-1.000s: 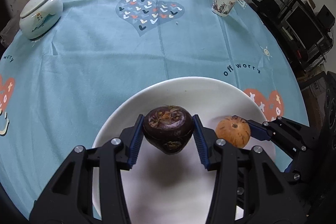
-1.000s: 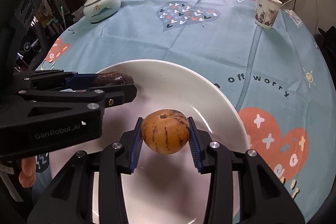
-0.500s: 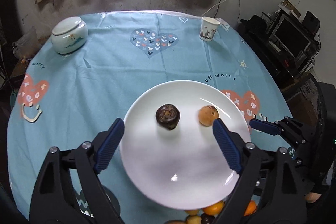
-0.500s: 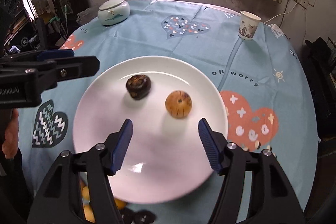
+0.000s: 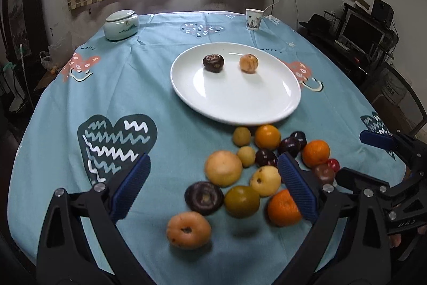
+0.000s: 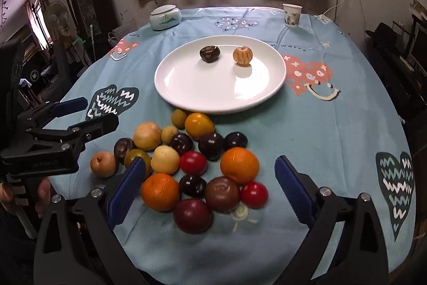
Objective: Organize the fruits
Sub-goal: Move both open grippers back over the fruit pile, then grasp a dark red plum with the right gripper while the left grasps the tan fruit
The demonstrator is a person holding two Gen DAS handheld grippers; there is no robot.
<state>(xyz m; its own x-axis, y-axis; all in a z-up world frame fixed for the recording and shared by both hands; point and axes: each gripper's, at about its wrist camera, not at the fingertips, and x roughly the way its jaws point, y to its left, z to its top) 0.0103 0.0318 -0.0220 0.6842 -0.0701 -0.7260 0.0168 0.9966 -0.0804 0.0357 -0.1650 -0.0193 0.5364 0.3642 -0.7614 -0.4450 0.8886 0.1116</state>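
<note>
Left wrist view: left gripper (image 5: pixel 213 187) sat low in the frame, jaws spread wide, nothing between them, blue pads framing the fruit pile (image 5: pixel 256 172) in the lower middle. White plate (image 5: pixel 291 98) lay above the pile at frame centre on the blue tablecloth (image 5: pixel 66 111). Two fruits were on the plate's far part, apart from each other: dark wrinkled fruit (image 5: pixel 213 62) on the left, tan striped fruit (image 5: pixel 248 63) on the right. Pile's top edge sat just beside the plate's near rim. Lidded jar (image 5: pixel 121 24) was upper left, paper cup (image 5: pixel 253 18) upper centre-right. Right gripper (image 5: pixel 379 148) showed at the right edge of the frame.

Right wrist view: right gripper (image 6: pixel 209 186) was also released, jaws wide apart and holding nothing, pile (image 6: pixel 197 159) between and above the pads. Same plate (image 6: pixel 170 87) above it, dark fruit (image 6: pixel 209 53) and tan fruit (image 6: pixel 242 55) side by side, not touching. Left gripper (image 6: pixel 77 112) came in from the left edge, jaws parted, beside the pile's left side. Jar (image 6: pixel 165 17) upper left of centre, cup (image 6: pixel 292 14) upper right. Pile mixed oranges, red, dark purple and yellowish fruit, most touching each other.
</note>
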